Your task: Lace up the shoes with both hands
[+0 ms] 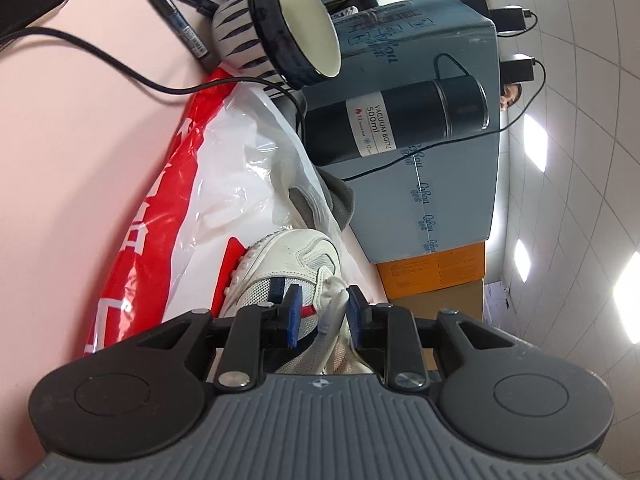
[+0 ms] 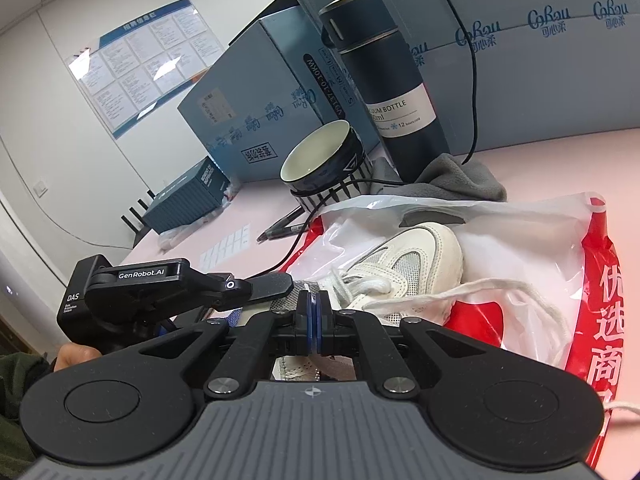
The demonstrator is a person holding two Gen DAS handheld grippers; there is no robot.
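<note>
White shoe (image 2: 404, 256) is lying on a red-and-white plastic bag (image 2: 552, 248) on the pink table (image 1: 72, 152), lower centre of both frames; left gripper (image 1: 323, 314) fingers are standing narrowly apart around the knotted lace (image 1: 334, 294), seemingly not pinching; right gripper (image 2: 314, 312) fingers are pressing shut, possibly on lace; lace is looking soft, limp, light; best taken near the free end, lower right.

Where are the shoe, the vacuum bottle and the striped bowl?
shoe (image 2: 416, 254): right wrist view, on the white toe panel.
vacuum bottle (image 2: 400, 80): right wrist view, on the dark body above the label.
striped bowl (image 1: 308, 24): left wrist view, on the cream inside.
</note>
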